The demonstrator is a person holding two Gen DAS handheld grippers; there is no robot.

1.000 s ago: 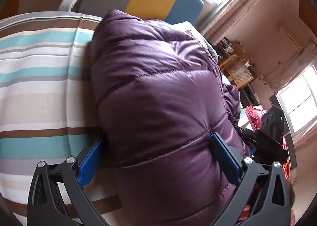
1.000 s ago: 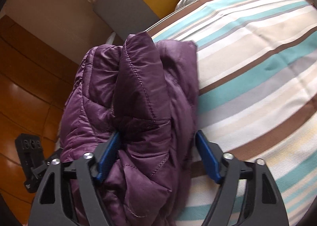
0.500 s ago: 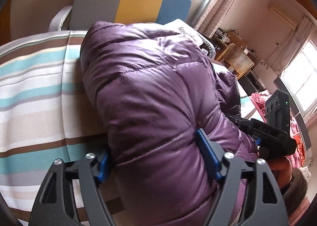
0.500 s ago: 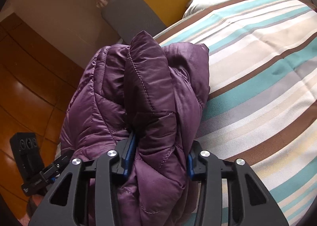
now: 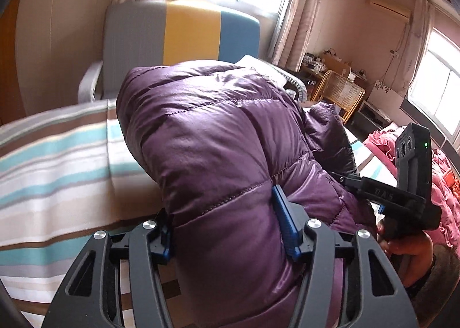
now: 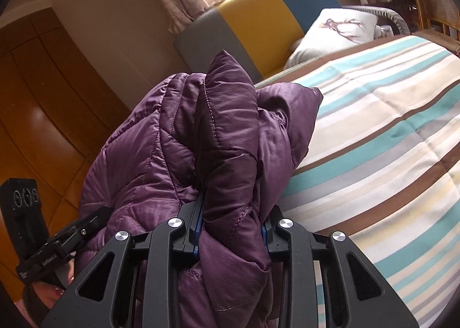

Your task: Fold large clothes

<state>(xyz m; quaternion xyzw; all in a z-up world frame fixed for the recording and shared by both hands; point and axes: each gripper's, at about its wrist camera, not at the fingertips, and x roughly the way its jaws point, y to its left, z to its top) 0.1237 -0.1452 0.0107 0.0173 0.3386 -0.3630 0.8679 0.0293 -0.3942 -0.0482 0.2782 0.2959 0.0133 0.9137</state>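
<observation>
Home bedroom. Bed with striped cover (image 6: 373, 138) in teal, brown and cream; padded headboard (image 5: 184, 34) in grey, yellow and blue panels. White pillow (image 6: 342, 28) with a printed design at the head end. Curtains (image 5: 299, 11) beside bright windows, wall air conditioner (image 5: 388, 7) high up, wicker chair (image 5: 339, 92) near a cluttered desk. Wooden wardrobe (image 6: 37, 92) along one wall. Pink bedding (image 5: 442, 178) piled at one side.

1. Left tool (image 5: 227, 227): lower centre of frame; jaws have just been closing and now clamp a thick fold of the purple puffer jacket (image 5: 218, 138).
2. Jacket: bunched, fills frame centre, over the striped bed (image 5: 54, 161).
3. Right tool (image 5: 402, 184): right edge, against the jacket's far side.
4. Tricolour headboard (image 5: 184, 34): upper centre.
</observation>
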